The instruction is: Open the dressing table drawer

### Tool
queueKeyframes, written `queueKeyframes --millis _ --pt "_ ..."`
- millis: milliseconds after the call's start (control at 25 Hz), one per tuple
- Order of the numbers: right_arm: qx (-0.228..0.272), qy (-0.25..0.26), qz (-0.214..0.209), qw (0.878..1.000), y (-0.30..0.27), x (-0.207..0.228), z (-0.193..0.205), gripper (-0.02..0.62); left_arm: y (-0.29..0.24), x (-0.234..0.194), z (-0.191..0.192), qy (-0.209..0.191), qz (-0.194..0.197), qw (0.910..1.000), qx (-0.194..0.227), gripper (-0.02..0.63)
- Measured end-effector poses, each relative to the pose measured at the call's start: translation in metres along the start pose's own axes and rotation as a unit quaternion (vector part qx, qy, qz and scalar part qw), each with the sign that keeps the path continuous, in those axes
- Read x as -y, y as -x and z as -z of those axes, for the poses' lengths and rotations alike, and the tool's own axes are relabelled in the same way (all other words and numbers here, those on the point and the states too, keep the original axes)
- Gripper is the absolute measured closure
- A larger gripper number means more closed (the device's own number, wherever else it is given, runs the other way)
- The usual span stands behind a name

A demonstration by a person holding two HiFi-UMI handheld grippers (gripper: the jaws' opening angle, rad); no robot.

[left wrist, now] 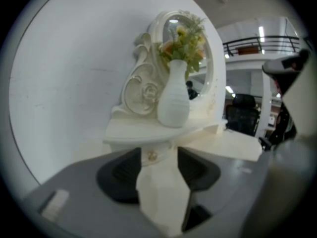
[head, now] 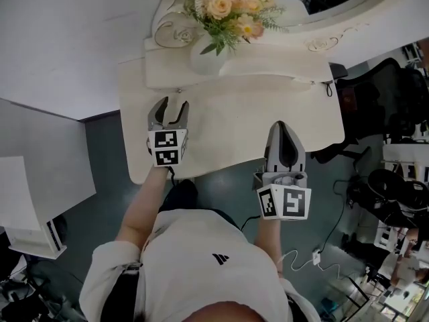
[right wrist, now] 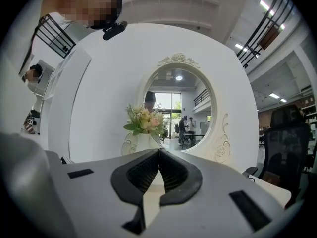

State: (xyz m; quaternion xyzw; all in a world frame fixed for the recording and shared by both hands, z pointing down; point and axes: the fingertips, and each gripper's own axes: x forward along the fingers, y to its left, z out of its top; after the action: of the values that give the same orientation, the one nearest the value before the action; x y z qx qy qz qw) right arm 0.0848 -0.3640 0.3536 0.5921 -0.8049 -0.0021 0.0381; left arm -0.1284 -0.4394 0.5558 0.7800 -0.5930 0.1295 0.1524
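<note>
The cream dressing table (head: 228, 123) has a raised shelf unit at its back, and a small drawer front with a round knob (head: 179, 90) sits at that unit's left end. My left gripper (head: 171, 104) is open just in front of that knob. In the left gripper view the knob (left wrist: 152, 155) shows between the spread pads of the left gripper (left wrist: 159, 156), still a little beyond them. My right gripper (head: 281, 126) hovers over the table's front right, shut with nothing in it. In its own view the right gripper (right wrist: 159, 151) has its tips pressed together.
A white vase (head: 208, 56) of flowers stands on the shelf right above the drawer, in front of an oval mirror (right wrist: 178, 108). A second knob (head: 312, 81) is at the shelf's right end. A black office chair (head: 375, 106) stands to the right, a white cabinet (head: 40, 173) to the left.
</note>
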Motion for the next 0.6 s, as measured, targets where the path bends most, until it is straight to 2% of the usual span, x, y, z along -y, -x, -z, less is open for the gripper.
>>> queueKeyframes --millis 600 --pt "-0.027 0.006 0.033 0.999 0.005 0.019 0.013 0.603 -0.046 -0.009 0.024 -0.010 -0.022 0.9987 -0.045 0.377"
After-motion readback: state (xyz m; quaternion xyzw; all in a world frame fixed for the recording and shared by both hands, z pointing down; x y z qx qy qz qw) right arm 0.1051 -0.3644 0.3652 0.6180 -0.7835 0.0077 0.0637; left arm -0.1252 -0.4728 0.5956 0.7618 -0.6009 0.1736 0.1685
